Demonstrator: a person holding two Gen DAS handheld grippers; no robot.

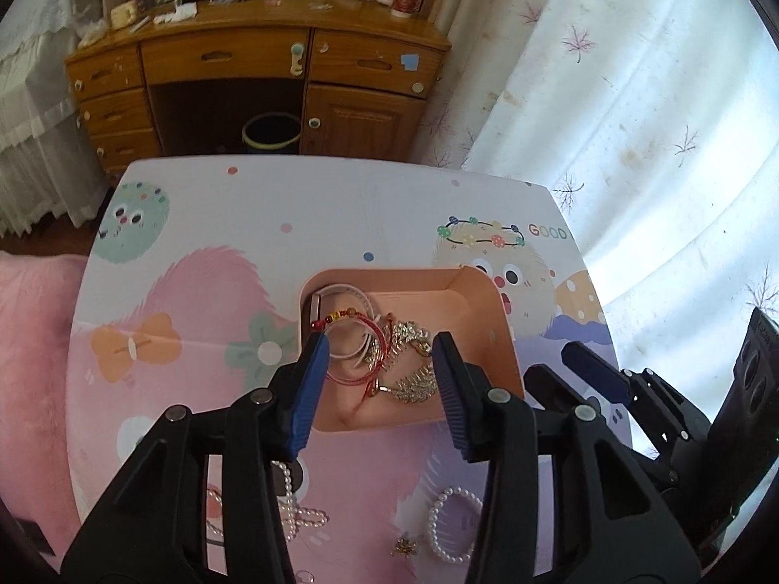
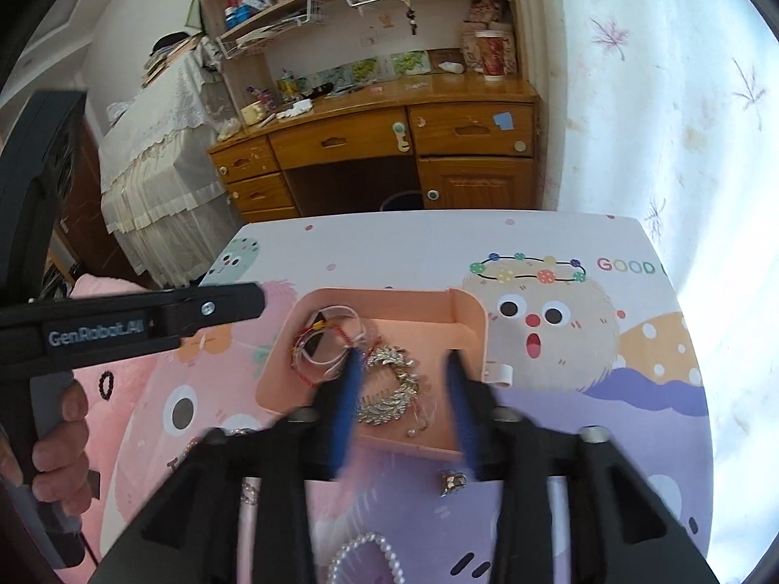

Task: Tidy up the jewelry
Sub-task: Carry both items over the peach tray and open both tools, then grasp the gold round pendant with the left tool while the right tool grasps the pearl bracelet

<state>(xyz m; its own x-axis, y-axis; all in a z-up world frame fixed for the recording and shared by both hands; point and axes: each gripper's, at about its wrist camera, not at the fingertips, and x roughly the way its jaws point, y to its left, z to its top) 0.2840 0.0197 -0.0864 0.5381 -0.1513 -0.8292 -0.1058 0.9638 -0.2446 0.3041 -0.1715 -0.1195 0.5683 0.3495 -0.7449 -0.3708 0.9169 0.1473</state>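
Note:
A peach jewelry box (image 1: 487, 321) (image 2: 418, 306) sits on the cartoon-print table (image 1: 341, 204). It holds red cord bracelets (image 1: 362, 328) (image 2: 311, 340), a white bangle (image 1: 348, 289) and a rhinestone leaf hair comb (image 1: 414, 379) (image 2: 394, 389). My left gripper (image 1: 380, 340) is open and empty above the box. My right gripper (image 2: 404, 365) is open and empty, blurred, over the box's near half; it also shows in the left wrist view (image 1: 574, 360). Pearl bracelets (image 1: 450, 525) (image 2: 365, 557), a pearl strand (image 1: 292, 506) and a small gold brooch (image 1: 406, 546) (image 2: 452, 482) lie on the table in front of the box.
A wooden desk (image 1: 253, 63) (image 2: 380, 141) with a bin (image 1: 271, 134) under it stands beyond the table. A curtain (image 1: 633, 121) hangs on the right. A pink cushion (image 1: 29, 340) lies to the left. A dark bead ring (image 2: 105, 384) lies on the cushion.

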